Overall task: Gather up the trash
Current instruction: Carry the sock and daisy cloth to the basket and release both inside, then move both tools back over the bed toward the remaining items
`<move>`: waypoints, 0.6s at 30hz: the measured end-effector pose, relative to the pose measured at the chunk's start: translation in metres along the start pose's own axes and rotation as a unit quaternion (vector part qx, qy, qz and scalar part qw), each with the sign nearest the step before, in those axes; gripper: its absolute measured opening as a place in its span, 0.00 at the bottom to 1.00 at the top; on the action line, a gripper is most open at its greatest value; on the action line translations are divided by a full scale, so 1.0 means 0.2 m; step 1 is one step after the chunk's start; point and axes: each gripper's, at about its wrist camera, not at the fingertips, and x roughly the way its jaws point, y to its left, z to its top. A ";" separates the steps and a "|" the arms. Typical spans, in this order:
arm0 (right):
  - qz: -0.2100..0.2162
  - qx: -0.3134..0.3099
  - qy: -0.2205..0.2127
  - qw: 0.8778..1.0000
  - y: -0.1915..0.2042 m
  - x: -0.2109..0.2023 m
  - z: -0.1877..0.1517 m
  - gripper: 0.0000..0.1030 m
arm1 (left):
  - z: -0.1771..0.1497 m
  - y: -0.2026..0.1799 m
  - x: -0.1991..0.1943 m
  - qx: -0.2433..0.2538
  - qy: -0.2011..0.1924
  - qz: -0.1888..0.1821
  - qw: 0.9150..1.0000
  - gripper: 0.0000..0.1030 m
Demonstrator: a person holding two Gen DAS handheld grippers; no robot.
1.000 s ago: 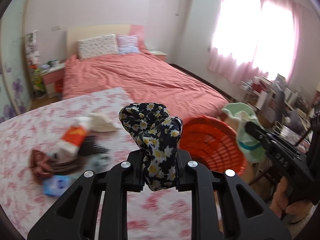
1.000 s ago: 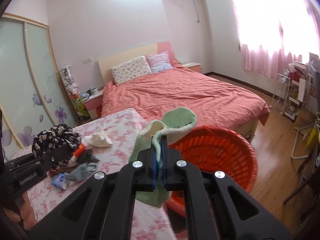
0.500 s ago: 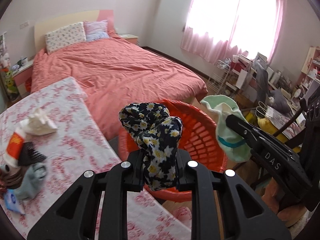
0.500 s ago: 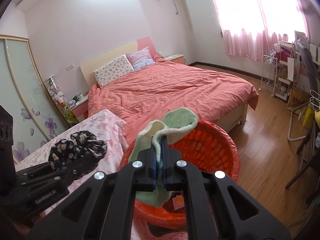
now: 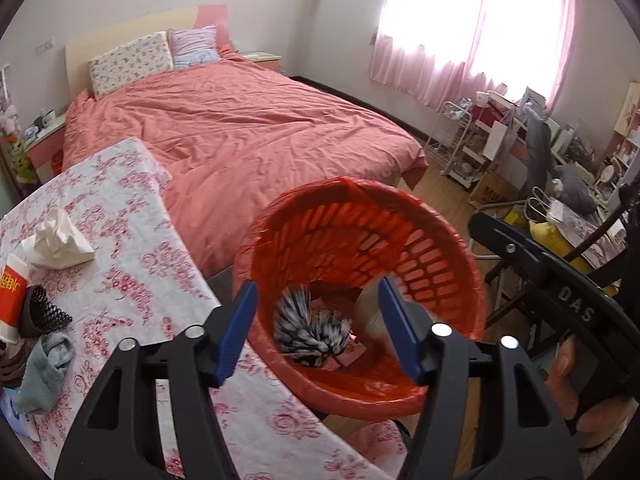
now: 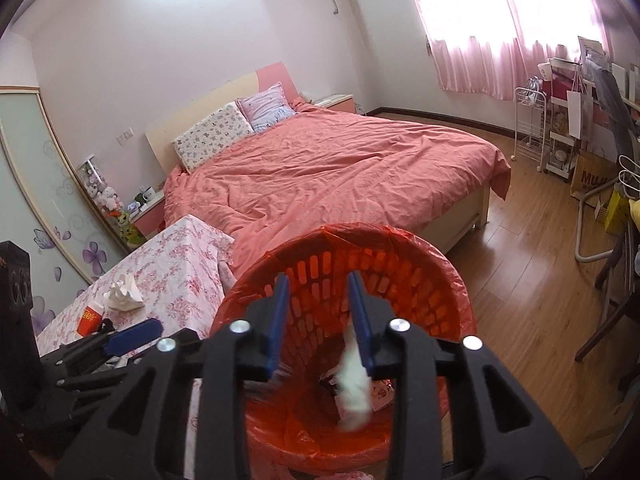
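Two claws: both over the orange basket (image 5: 440, 264).
Left claw (image 5: 316, 324): jaws opening; floral cloth (image 5: 308, 328) blurred below, free.
Right claw (image 6: 318, 320): jaws opening; pale cloth (image 6: 354, 392) blurred below, free.

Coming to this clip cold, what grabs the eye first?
The red basket, lined with a red bag, sits beside the floral table, with both grippers over it, jaws opening. A black-and-white floral cloth blurs inside it below the left gripper; a pale cloth falls under the right gripper.

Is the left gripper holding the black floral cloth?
No, the left gripper is opening with nothing between its pads; the floral cloth is in the orange basket.
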 end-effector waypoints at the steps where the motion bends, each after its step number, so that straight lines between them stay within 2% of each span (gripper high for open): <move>1: -0.001 -0.001 0.000 1.000 0.00 0.00 0.00 0.37 | 0.00 0.01 0.00 -0.002 0.001 0.007 1.000 0.63; 3: -0.006 -0.008 -0.002 1.000 0.02 0.00 -0.02 0.47 | -0.01 0.03 -0.01 -0.003 0.001 0.023 1.000 0.65; 5: -0.015 -0.025 -0.010 1.000 0.05 -0.02 -0.03 0.67 | -0.03 0.07 -0.03 -0.003 -0.005 0.052 0.999 0.77; 8: -0.031 -0.056 -0.023 0.998 0.13 -0.04 -0.06 0.84 | -0.08 0.14 -0.09 -0.012 -0.014 0.090 0.996 0.86; 13: -0.038 -0.100 -0.016 0.994 0.31 -0.05 -0.12 0.96 | -0.18 0.35 -0.18 -0.046 0.001 0.143 0.989 0.89; 14: -0.039 -0.107 -0.014 0.993 0.35 -0.05 -0.14 0.96 | -0.20 0.39 -0.21 -0.055 0.001 0.155 0.986 0.95; 18: -0.027 -0.143 0.001 0.989 0.55 -0.03 -0.20 0.96 | -0.26 0.57 -0.36 -0.082 -0.015 0.200 0.976 0.98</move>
